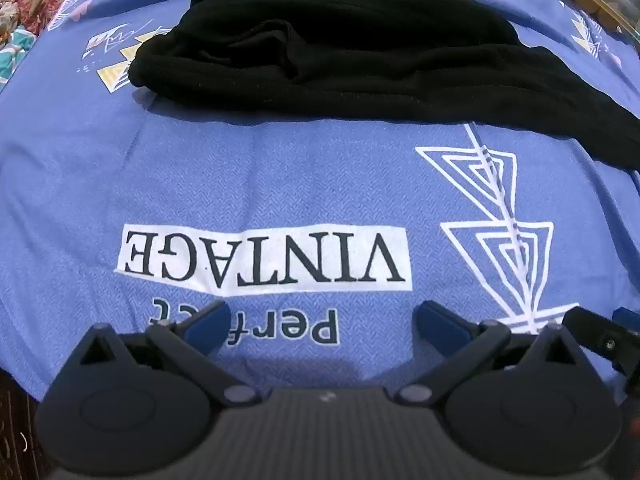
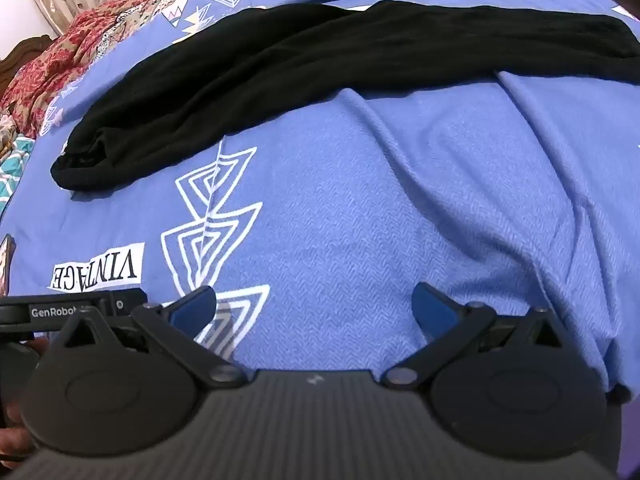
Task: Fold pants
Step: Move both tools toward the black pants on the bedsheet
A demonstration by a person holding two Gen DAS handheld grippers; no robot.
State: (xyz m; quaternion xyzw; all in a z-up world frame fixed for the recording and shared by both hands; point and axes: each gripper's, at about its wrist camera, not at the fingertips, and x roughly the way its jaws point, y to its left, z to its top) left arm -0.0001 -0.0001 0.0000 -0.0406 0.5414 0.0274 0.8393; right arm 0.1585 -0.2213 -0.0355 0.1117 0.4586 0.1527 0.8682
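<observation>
The black pants (image 1: 360, 52) lie stretched across the blue printed bedsheet (image 1: 280, 184) on the bed, bunched at one end, well ahead of both tools. I see my left gripper (image 1: 322, 322) spread wide over the "VINTAGE" print (image 1: 264, 258), holding nothing. My right gripper (image 2: 314, 306) is just as wide, empty, above bare sheet beside the white triangle pattern (image 2: 212, 216)

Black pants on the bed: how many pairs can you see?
1. The black pants lie stretched out across the blue bedsheet, beyond both sets of open jaws, touched by neither. The right view shows the same pair. Others may be out of view.
</observation>
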